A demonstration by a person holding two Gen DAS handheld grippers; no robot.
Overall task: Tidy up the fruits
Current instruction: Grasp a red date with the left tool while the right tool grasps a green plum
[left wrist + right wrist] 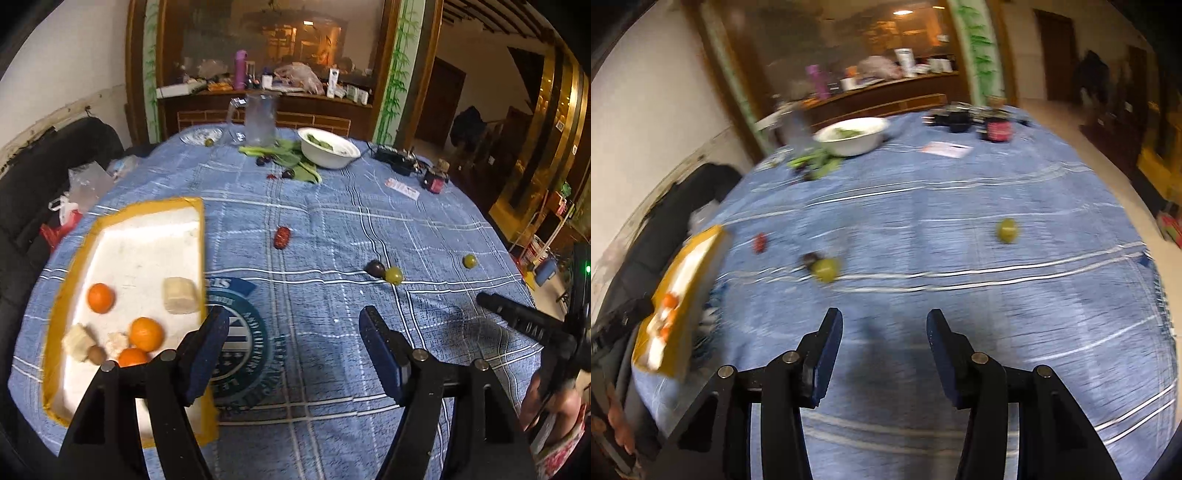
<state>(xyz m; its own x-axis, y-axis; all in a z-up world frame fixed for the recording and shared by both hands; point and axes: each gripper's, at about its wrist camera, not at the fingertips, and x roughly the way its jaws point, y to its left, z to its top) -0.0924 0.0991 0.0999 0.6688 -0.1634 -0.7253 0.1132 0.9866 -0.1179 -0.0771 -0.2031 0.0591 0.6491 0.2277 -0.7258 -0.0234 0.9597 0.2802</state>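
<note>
While both tools hang above the blue checked cloth of the bench [332, 221], neither grasps anything. The left hand-held gripper [293, 325] stands released, its blue-padded jaws spread wide with only cloth between them, its left finger overlapping the near right edge of the tray. The right hand-held gripper [884, 328] is also released, its jaws apart over bare cloth; its view is smeared by motion blur.

On the left side of the bench lies a white foam tray [147, 236] with a yellow rim. Inside it sit three oranges: one [101, 297] towards the left wall, a second [146, 333] nearer the middle, and a third [132, 357] just below the second, partly hidden by the gripper. A small brown fruit [96, 354] rests beside the third orange, and pale blocks [180, 295] lie among them.

Loose fruit remains on the cloth, well apart from the tray. A red fruit [282, 237] lies alone near the middle. Farther right, a dark purple fruit [376, 266] touches a green fruit [394, 274], and another green fruit [470, 260] sits apart towards the right edge. In the right wrist view these two green fruits appear at [824, 268] and [1008, 230].

At the far end stand a white bowl [328, 149], leafy greens [291, 158] and a clear jug [260, 120].
</note>
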